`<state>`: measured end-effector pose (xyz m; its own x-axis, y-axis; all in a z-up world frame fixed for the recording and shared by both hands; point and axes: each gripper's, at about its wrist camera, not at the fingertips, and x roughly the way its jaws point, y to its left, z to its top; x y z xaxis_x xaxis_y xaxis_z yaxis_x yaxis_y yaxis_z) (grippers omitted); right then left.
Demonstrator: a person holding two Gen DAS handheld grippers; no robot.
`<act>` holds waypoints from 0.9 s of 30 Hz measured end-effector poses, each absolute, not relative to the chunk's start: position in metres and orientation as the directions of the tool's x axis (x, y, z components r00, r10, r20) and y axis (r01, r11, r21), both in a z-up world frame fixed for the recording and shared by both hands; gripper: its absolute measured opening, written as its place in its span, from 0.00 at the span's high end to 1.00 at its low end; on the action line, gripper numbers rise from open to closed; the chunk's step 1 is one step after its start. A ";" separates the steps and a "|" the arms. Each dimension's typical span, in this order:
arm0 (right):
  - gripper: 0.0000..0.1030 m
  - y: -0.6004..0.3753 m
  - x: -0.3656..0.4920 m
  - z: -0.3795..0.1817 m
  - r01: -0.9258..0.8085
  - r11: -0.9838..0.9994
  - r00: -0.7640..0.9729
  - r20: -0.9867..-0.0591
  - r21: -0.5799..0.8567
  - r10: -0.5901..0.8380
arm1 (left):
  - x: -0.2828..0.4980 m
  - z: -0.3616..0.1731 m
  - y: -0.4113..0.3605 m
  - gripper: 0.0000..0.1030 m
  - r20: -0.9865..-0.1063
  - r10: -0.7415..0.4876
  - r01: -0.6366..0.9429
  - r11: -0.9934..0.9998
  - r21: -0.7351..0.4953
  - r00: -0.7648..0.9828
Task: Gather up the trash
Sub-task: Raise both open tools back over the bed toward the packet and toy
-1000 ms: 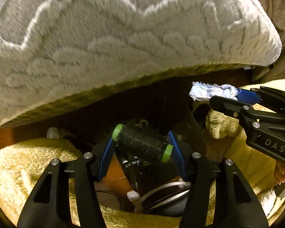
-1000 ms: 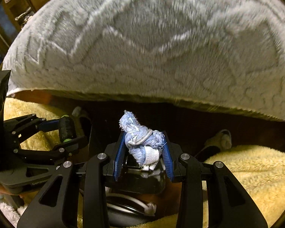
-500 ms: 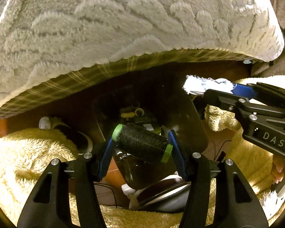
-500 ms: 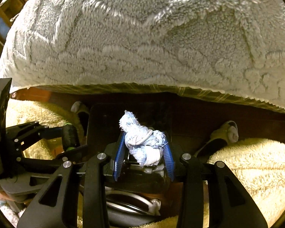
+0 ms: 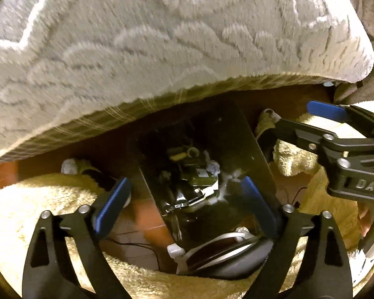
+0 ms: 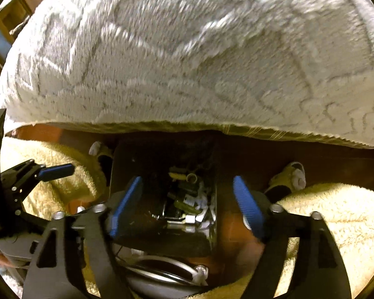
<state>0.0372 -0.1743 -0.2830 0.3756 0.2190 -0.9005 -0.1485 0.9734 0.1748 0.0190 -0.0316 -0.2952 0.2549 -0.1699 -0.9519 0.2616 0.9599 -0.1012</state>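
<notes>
- Hovering above dark bin [image 5: 249,134]: left gripper [image 5: 184,199], jaws spread, gripping nothing.
- Hovering alongside over bin [image 6: 127,159]: right gripper [image 6: 187,199], jaws spread, likewise unloaded.
- Lying inside bin, beneath both grippers: trash [image 5: 197,172].

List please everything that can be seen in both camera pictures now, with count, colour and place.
Trash bin: one, black, centre, below both tongs, open at the top.
Trash in the bin: several pieces, white, yellow and dark, count unclear.
Blanket: one, grey-white plush, fills the upper half.
Fleece trousers: cream-yellow, left and right of the bin.
Slippers: two, yellowish with white tips, beside the bin.
Round lid-like object: one, white and dark, below the bin.
Floor: reddish-brown.
Left tongs: blue pads, black frame, open, empty.
Right tongs: same colours, open, empty.
</notes>
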 end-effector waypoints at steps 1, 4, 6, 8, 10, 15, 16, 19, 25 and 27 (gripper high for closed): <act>0.08 -0.177 0.037 -0.278 -0.138 0.974 0.390 -0.894 0.178 0.219 | 0.019 -0.292 -0.031 0.11 -0.950 -0.168 0.262 0.960 -0.097 0.263; 0.05 -0.188 0.036 -0.261 -0.118 0.976 0.429 -0.877 0.182 0.216 | 0.017 -0.276 -0.030 0.09 -0.940 -0.173 0.270 0.958 -0.092 0.294; 0.05 -0.192 0.035 -0.248 -0.113 0.978 0.461 -0.862 0.176 0.209 | 0.015 -0.264 -0.031 0.09 -0.932 -0.180 0.281 0.956 -0.089 0.316; 0.05 -0.197 0.035 -0.231 -0.113 0.980 0.501 -0.842 0.163 0.198 | 0.014 -0.249 -0.031 0.09 -0.918 -0.194 0.291 0.952 -0.091 0.346; 0.05 -0.201 0.034 -0.211 -0.118 0.982 0.546 -0.817 0.145 0.186 | 0.014 -0.232 -0.029 0.08 -0.900 -0.208 0.298 0.950 -0.093 0.382; 0.03 -0.213 0.035 -0.161 -0.118 0.988 0.652 -0.742 0.103 0.156 | 0.020 -0.183 -0.022 0.08 -0.842 -0.231 0.298 0.951 -0.088 0.488; 0.03 -0.215 0.037 -0.155 -0.117 0.988 0.663 -0.733 0.097 0.150 | 0.023 -0.172 -0.019 0.08 -0.829 -0.229 0.295 0.952 -0.082 0.510; 0.03 -0.222 0.046 -0.133 -0.113 0.991 0.696 -0.706 0.069 0.128 | 0.034 -0.149 -0.013 0.08 -0.799 -0.228 0.285 0.956 -0.074 0.556; 0.03 -0.227 0.068 -0.101 -0.113 0.993 0.748 -0.656 0.028 0.104 | 0.062 -0.115 -0.002 0.08 -0.756 -0.207 0.243 0.968 -0.065 0.621; 0.03 -0.230 0.077 -0.092 -0.117 0.993 0.760 -0.641 0.026 0.106 | 0.074 -0.104 0.001 0.08 -0.739 -0.207 0.234 0.970 -0.069 0.641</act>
<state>0.0771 -0.2295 -0.0921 0.7600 0.1063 -0.6412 -0.1166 0.9928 0.0264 0.0735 0.0009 -0.1037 0.6412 -0.2071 -0.7389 0.2343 0.9697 -0.0685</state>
